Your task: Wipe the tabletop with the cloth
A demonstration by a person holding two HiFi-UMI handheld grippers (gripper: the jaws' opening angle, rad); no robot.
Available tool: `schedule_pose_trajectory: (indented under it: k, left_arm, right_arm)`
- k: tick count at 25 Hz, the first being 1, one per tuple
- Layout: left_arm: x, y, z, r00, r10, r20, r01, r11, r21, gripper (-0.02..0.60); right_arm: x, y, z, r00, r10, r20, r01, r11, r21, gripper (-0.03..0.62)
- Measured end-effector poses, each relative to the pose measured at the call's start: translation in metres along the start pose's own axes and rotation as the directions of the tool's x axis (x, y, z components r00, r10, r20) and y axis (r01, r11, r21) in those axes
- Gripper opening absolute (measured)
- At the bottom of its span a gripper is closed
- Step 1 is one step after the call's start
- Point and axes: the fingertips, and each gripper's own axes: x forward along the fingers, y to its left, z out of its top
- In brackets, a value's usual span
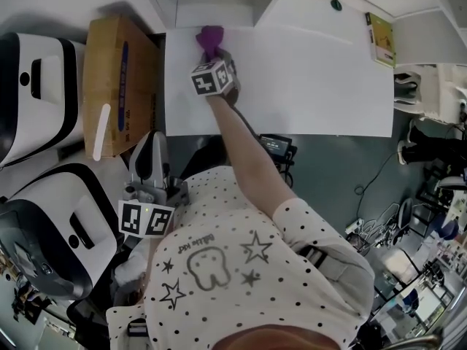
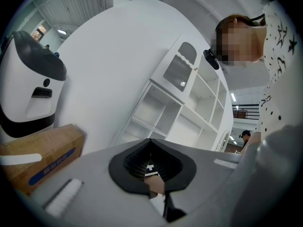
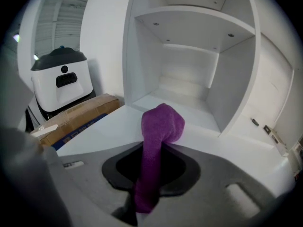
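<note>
Purple terry cloth (image 1: pixel 211 37) clamped by right gripper (image 1: pixel 213 55) fingers, white tabletop (image 1: pixel 314 86) far-left corner; wipe seemingly underway, next drag rightward; left gripper (image 1: pixel 151 144) fingers together

We see a white rectangular tabletop (image 1: pixel 306 86), matte and unmarked, its long edges running left to right in the head view. The only thing on it is a purple cloth (image 1: pixel 210 41), bunched into a lump at the far left corner, just inside the far edge (from the right gripper view we cannot tell how much of it actually presses on the surface). The rest of the top lies bare out to its right edge. Past the far right corner we find a second white surface (image 1: pixel 314 24) set at an angle, with a small yellow-green box (image 1: pixel 380 39) lying flat near its right end.
</note>
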Motion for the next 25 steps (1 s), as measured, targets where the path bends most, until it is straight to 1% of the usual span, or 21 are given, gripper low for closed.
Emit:
schedule_pose_trajectory:
  k: [5, 10, 15, 18, 20, 21, 23, 25]
  left_arm:
    - [-0.004, 0.005, -0.001, 1.0, 0.014, -0.001, -0.014, 1.0, -0.004, -0.009]
    - [-0.012, 0.015, 0.003, 0.999, 0.053, 0.007, -0.053, 0.999, 0.001, -0.009]
    - [-0.016, 0.021, 0.005, 0.997, 0.072, 0.013, -0.072, 0.997, -0.004, -0.009]
    - [-0.014, 0.022, 0.005, 0.998, 0.057, 0.011, -0.057, 0.998, -0.008, -0.009]
    - [-0.009, 0.019, 0.003, 0.999, 0.036, 0.006, -0.036, 0.999, -0.014, -0.009]
    - [-0.005, 0.016, 0.001, 1.0, 0.023, 0.002, -0.022, 1.0, -0.017, -0.009]
    - [0.003, 0.009, -0.002, 1.0, -0.013, -0.008, 0.012, 1.0, -0.023, -0.009]
    - [0.013, -0.001, -0.005, 0.998, -0.055, -0.018, 0.055, 0.998, -0.026, -0.009]
  right_arm:
    - [0.004, 0.039, 0.01, 0.996, 0.082, 0.017, -0.082, 0.997, 0.005, 0.064]
    - [0.007, 0.079, 0.021, 0.984, 0.171, 0.045, -0.171, 0.985, -0.01, 0.064]
    - [0.01, 0.096, 0.025, 0.976, 0.212, 0.049, -0.211, 0.977, -0.039, 0.064]
    - [0.008, 0.101, 0.028, 0.96, 0.276, 0.04, -0.274, 0.961, -0.044, 0.066]
    - [-0.001, 0.094, 0.031, 0.95, 0.305, 0.065, -0.303, 0.952, -0.05, 0.067]
    - [-0.008, 0.084, 0.033, 0.95, 0.297, 0.095, -0.295, 0.955, -0.037, 0.067]
    - [-0.024, 0.054, 0.033, 0.957, 0.254, 0.141, -0.259, 0.966, 0.017, 0.067]
    - [-0.042, 0.018, 0.026, 0.968, 0.206, 0.145, -0.218, 0.973, 0.077, 0.067]
